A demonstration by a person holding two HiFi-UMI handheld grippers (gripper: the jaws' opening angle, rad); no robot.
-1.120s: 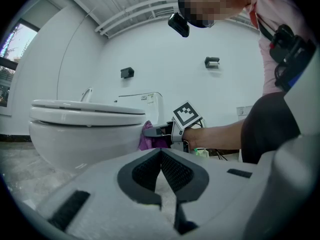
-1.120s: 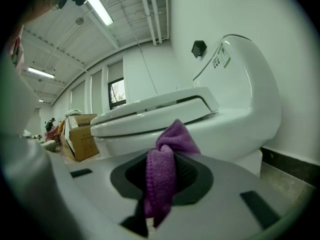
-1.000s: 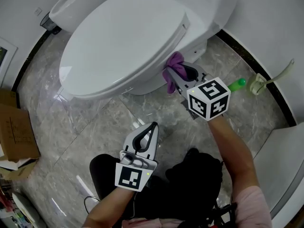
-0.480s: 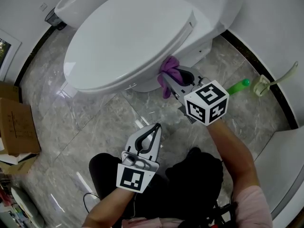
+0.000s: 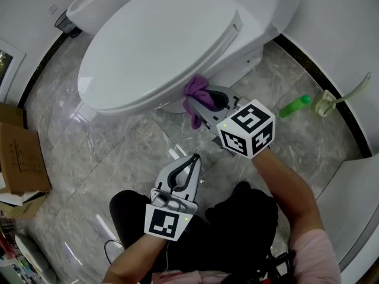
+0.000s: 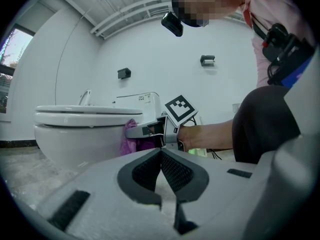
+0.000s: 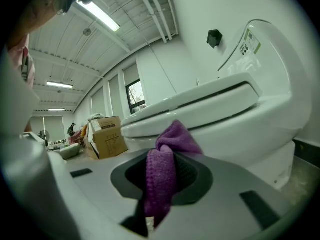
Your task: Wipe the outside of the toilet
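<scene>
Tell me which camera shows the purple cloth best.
The right gripper view: the purple cloth fills the centre, clamped between the jaws. The head view shows a small bunch against the toilet; the left gripper view, a distant sliver.

One overhead, two floor-level, all sharing toilet [image 5: 160, 46]

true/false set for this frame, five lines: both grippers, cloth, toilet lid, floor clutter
1. The right gripper is shut on the purple cloth. True.
2. The toilet lid is raised. False: it is down.
3. The left gripper holds a sponge. False: its jaws are together with nothing between them.
4. A green bottle lies on the floor. True.
5. The cardboard box sits at the head view's right edge. False: it is at the left edge.
</scene>
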